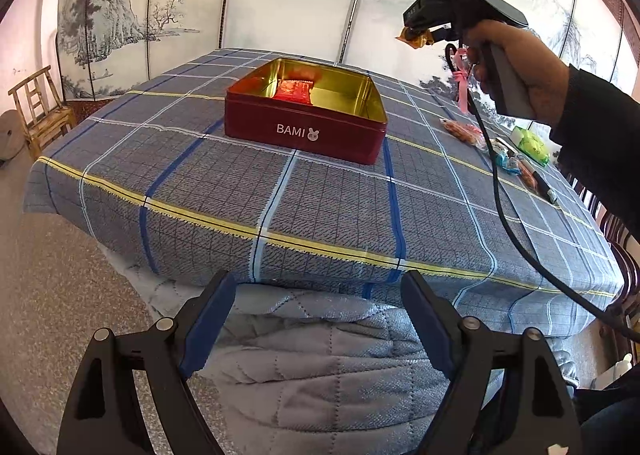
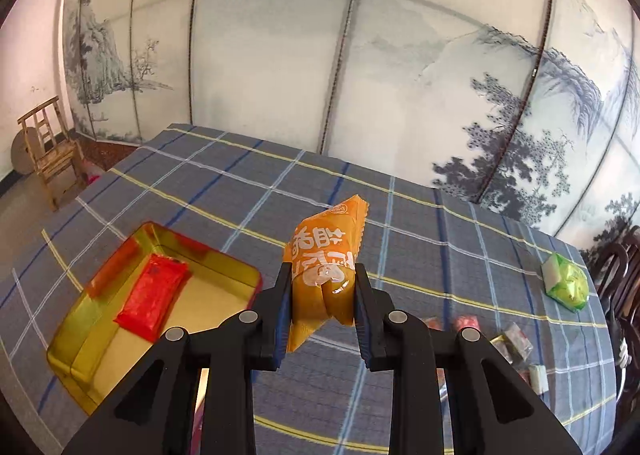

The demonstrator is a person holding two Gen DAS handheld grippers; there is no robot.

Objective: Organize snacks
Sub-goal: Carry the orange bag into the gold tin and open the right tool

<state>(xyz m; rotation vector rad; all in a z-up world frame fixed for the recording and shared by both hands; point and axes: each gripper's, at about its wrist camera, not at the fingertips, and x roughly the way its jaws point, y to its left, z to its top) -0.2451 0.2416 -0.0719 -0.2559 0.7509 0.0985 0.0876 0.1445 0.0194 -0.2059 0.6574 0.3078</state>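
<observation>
Right now the right gripper (image 2: 322,309) is pinched on an orange snack pack (image 2: 326,275), mid-frame, held up over the counter (image 2: 420,231) w/ the open red BAMI tin (image 1: 306,127) at lower left of the right wrist view; one red packet (image 2: 154,295) inside. Left gripper (image 1: 318,319) hangs wide open, empty, near the counter edge. Risk imo: pack is slick and puffy, could slip out and land beside the tin.

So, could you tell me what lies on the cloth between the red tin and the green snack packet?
Only bare checked tablecloth lies between the red tin and the green packet in the right wrist view.
</observation>
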